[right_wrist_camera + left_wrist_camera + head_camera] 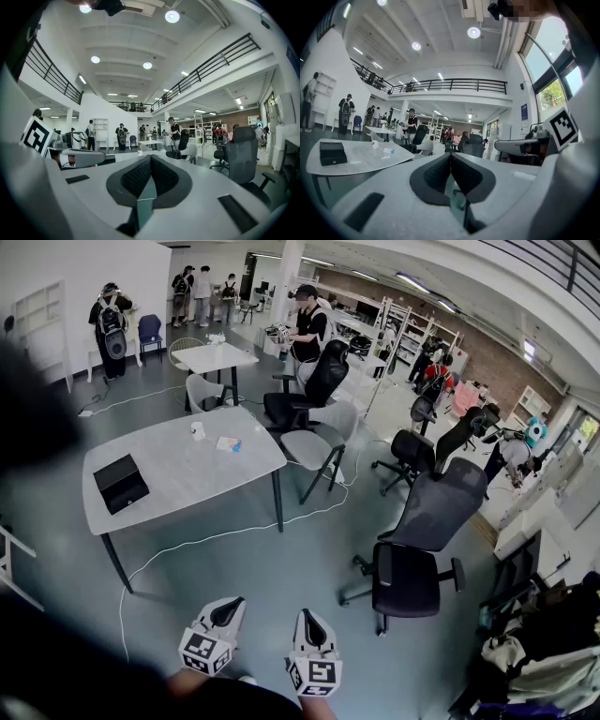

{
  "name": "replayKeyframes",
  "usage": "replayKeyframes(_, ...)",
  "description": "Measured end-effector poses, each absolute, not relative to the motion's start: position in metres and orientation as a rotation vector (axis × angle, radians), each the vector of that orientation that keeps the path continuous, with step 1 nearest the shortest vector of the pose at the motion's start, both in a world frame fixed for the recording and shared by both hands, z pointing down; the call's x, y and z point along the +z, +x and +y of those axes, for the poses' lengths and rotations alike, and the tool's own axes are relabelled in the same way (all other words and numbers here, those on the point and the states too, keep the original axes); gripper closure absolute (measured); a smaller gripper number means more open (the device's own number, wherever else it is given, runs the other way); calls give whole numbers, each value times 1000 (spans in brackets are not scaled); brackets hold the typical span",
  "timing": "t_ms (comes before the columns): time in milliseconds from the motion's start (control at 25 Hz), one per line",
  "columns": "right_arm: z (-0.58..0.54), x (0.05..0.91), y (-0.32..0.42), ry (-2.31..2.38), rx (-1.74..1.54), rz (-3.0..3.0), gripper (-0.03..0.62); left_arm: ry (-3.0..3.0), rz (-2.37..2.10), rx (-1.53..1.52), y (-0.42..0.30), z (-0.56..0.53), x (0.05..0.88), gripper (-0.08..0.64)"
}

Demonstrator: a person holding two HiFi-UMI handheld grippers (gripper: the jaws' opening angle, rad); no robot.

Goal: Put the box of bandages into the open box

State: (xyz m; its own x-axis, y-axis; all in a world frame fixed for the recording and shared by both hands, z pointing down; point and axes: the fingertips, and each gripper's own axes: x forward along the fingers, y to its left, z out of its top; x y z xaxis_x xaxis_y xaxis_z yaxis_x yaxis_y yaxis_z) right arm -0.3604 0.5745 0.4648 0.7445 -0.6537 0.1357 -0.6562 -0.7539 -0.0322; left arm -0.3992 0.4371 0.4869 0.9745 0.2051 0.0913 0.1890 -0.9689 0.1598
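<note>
The open black box [120,483] lies on the left part of the grey table [178,474]. The small white and blue box of bandages [228,443] lies toward the table's far right end. Both also show in the left gripper view: the black box [333,153] and the box of bandages [388,151]. My left gripper [228,607] and right gripper [307,617] hang side by side low over the floor, well short of the table. Both are shut with nothing between the pads [438,173], as the right gripper view [151,157] confirms.
A small white cup [198,430] stands near the bandages. A white cable [216,536] runs across the floor in front of the table. Grey and black office chairs [412,568] stand to the right. Several people stand at the far tables [214,356].
</note>
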Motion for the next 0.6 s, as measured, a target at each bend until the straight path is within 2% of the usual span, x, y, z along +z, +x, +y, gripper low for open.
replayKeyframes(360,580,473,-340,2908,195,-1052,580,3006,291,126,-380,438,483,541)
replayKeyframes(600,577,488,-329,2989,255,-1069,578,3004,285,205,-371,430,502,541)
